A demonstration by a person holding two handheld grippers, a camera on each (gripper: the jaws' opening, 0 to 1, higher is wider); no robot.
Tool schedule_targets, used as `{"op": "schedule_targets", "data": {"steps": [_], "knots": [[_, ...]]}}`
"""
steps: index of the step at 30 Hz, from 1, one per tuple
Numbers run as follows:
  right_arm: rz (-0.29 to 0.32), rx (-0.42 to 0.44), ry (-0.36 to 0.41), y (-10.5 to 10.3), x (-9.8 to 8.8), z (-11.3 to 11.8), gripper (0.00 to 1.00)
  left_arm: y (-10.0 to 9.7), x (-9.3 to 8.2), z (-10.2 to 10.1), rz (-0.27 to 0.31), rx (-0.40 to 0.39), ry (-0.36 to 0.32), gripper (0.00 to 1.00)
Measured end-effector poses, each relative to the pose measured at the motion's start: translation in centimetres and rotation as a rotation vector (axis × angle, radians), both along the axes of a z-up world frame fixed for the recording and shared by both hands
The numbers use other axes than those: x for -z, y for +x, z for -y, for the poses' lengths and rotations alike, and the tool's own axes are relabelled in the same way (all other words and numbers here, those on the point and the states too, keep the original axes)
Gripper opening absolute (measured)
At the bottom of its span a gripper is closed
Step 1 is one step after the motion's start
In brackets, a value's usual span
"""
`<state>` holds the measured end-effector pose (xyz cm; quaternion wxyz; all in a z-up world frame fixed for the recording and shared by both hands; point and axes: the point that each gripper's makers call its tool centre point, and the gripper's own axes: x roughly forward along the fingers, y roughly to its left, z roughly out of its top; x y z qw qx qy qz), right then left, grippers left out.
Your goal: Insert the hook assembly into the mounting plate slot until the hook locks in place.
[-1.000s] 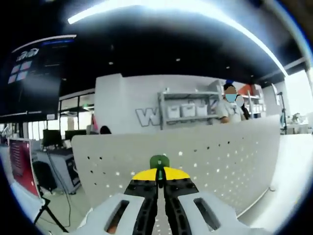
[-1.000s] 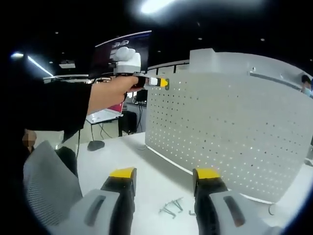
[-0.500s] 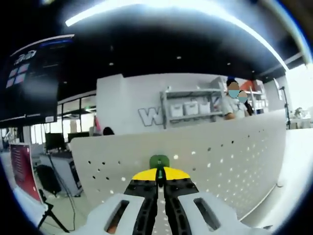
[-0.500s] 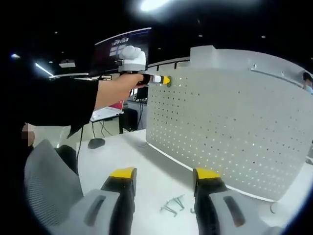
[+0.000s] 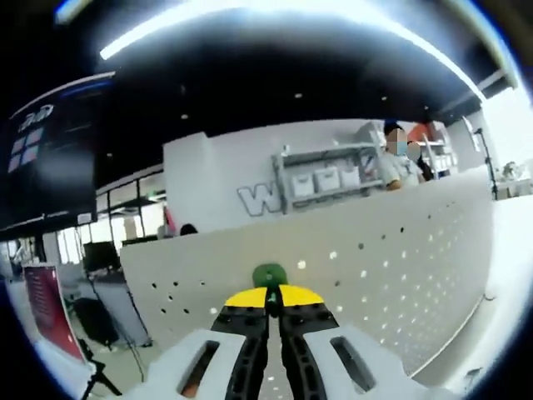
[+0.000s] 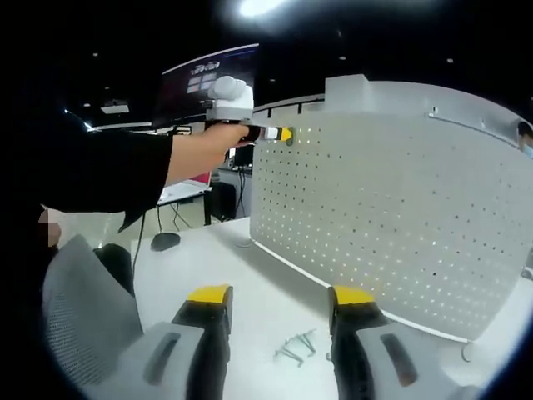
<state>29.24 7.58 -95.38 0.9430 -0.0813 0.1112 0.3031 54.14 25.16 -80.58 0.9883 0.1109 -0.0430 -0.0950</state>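
Holding the small green-headed metal hook point(image 5: 270, 276) at the tips of our left gripper point(image 5: 268, 302), jaws clamped together on it w/ only the green end poking past the yellow pads. It sits right at the face of the upright white perforated mounting plate point(image 5: 391, 267), near the plate's top edge. In the right gripper view, the left gripper point(image 6: 283, 135) is up at the plate's upper left corner point(image 6: 391, 208), tip touching or just off the holes; can't tell which.

Our right gripper point(image 6: 279, 300) hangs low over the white table point(image 6: 250, 283), jaws apart, nothing between them. A few loose spare metal hooks point(image 6: 295, 348) lie on the table just ahead of it, near the foot of the plate.

Handling, as we judge it: hook is light, stiff and small, prob. smooth metal, so it can twist or slip in the pads if pushed off-axis. Best grip is on the shank behind the head, leaving the insertion end free, approx. as now. Plate looks like thin sheet, may flex or tip under a push; free right gripper could brace it. Push straight, square to the hole; lock not yet confirmed.
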Motion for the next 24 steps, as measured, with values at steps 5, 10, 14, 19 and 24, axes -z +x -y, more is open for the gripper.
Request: {"op": "schedule_targets", "data": {"steps": [5,10,14,19,24], "knots": [[-0.005,-0.001,0.003,0.0,0.1,0.0,0.44,0.0,0.1,0.3,0.031,-0.029,0.085,0.03],[-0.007,0.0,0.006,0.0,0.1,0.0,0.44,-0.3,0.2,0.0,0.036,-0.017,0.044,0.04],[-0.011,-0.002,0.006,0.1,0.2,0.0,0.44,-0.2,0.9,-0.2,0.001,0.002,-0.015,0.04],[-0.012,-0.008,0.004,0.1,0.3,-0.1,0.44,-0.6,1.2,-0.4,-0.014,0.012,-0.05,0.08],[-0.011,-0.014,0.0,0.0,0.3,-0.3,0.44,-1.4,1.1,-0.3,-0.025,0.035,-0.083,0.14]]}}
